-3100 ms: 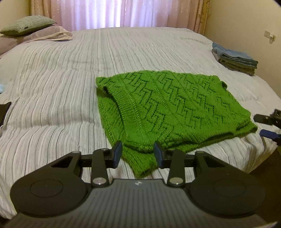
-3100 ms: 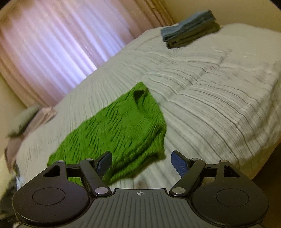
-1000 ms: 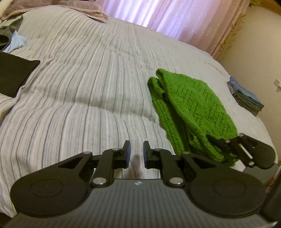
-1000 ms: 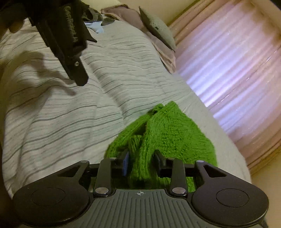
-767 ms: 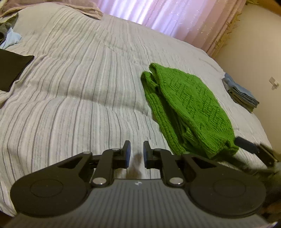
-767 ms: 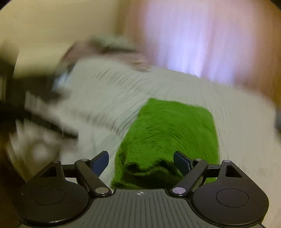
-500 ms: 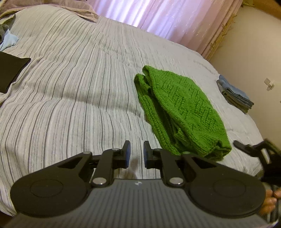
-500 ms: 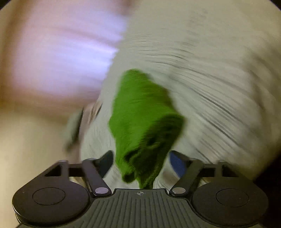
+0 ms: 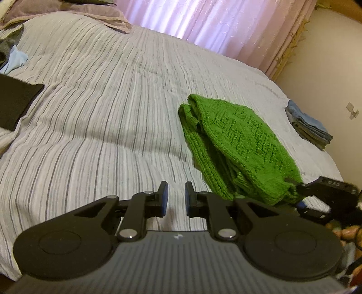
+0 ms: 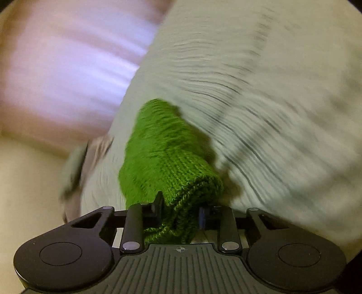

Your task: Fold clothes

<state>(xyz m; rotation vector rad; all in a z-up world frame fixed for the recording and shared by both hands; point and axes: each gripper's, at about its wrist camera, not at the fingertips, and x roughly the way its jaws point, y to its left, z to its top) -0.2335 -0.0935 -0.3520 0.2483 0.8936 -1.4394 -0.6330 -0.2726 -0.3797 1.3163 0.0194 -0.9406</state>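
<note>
A folded green knit sweater (image 9: 239, 144) lies on the striped bed cover (image 9: 101, 108), right of centre in the left wrist view. My left gripper (image 9: 176, 199) is nearly shut and empty, hovering over bare cover left of the sweater's near end. My right gripper (image 10: 181, 209) is shut on the near folded edge of the sweater (image 10: 167, 158), whose layers bunch between its fingers. It also shows in the left wrist view (image 9: 325, 194) at the sweater's near right corner. The right wrist view is motion-blurred.
A stack of folded blue and grey clothes (image 9: 307, 126) sits at the bed's right edge. A black item (image 9: 15, 101) and loose grey and light blue clothes (image 9: 11, 56) lie at the left. Pillows (image 9: 67, 13) and pink curtains (image 9: 215, 20) are at the back.
My right gripper opened, swung round to the sweater's near end and closed on its folded edge. My left gripper stayed nearly shut and shifted only slightly.
</note>
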